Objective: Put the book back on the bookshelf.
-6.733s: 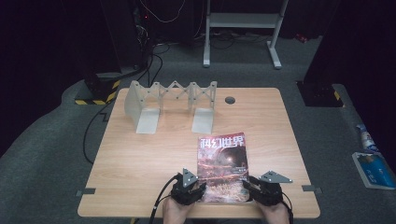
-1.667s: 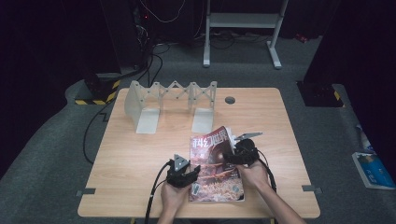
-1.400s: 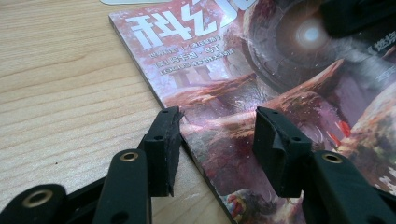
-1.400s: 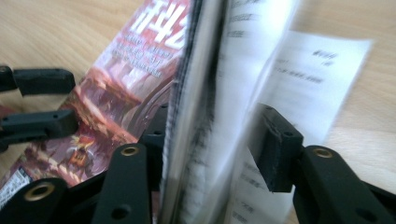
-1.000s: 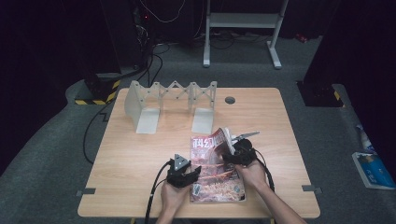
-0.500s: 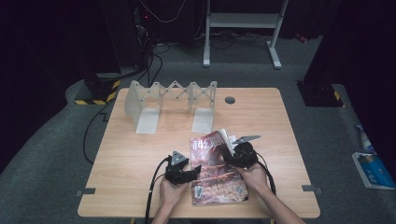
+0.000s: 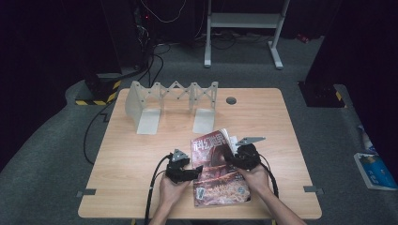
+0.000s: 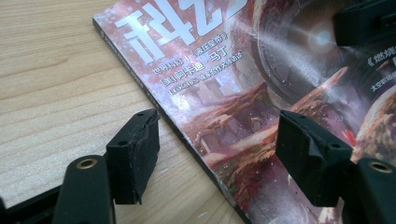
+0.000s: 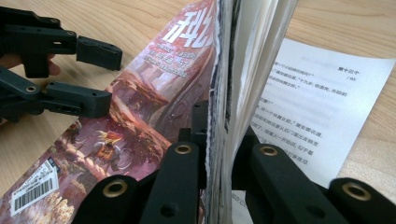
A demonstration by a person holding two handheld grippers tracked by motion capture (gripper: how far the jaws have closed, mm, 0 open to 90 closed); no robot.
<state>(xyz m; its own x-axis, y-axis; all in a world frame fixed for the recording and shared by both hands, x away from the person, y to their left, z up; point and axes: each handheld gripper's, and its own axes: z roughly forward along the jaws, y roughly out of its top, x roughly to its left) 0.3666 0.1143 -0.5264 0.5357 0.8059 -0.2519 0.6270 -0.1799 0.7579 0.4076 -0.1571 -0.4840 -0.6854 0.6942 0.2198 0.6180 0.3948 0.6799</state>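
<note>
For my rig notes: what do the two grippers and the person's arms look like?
Both the left gripper and the right gripper are black, with blocky jaws and brass-coloured pivots. Each carries a grey three-cornered plate and trails a black cable. The forearms are bare, without visible sleeves.

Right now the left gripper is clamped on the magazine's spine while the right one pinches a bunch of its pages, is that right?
Not quite. The left gripper stands open, its jaws straddling the spine of the magazine without pressing it, as the left gripper view shows; they have just been opening. The right gripper does pinch a bunch of its pages.
</note>
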